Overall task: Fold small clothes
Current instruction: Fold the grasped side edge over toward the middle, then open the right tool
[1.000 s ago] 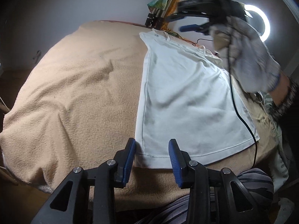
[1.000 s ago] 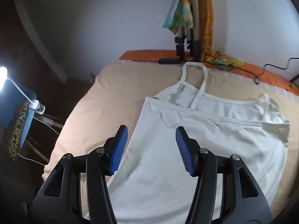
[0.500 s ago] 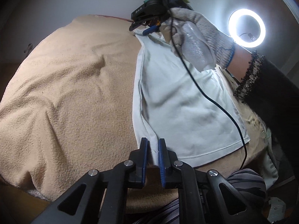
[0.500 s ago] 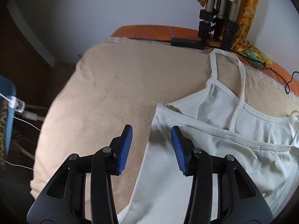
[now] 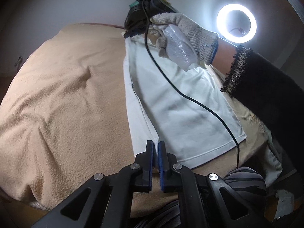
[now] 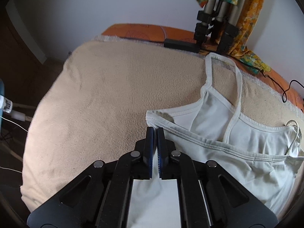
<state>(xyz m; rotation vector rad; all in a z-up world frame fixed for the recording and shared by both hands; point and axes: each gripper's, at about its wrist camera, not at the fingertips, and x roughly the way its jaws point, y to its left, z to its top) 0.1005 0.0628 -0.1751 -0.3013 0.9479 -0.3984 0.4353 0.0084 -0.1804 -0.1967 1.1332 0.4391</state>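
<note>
White camisole (image 5: 182, 104) lies lengthwise on the beige blanket (image 5: 66, 104); left gripper (image 5: 155, 152) has its jaws clamped on the near hem corner. Right gripper (image 6: 155, 140) pinches the strap-end corner of the same long edge; I judge the opposite edge the fold's target.

A top (image 5: 182, 110) lies flat on a blanket (image 5: 66, 104), toward its right side in the left wrist view, hem nearest that camera and straps at the far end. The left gripper (image 5: 155, 146) sits at the hem's left corner, the right gripper (image 6: 155, 133) at the top's far left corner by the armhole. A strap (image 6: 224, 60) loops onward over the blanket toward a tripod (image 6: 214, 24) behind it. A cable (image 5: 190, 98) crosses over the top. A ring light (image 5: 236, 22) stands beyond, to the right.
</note>
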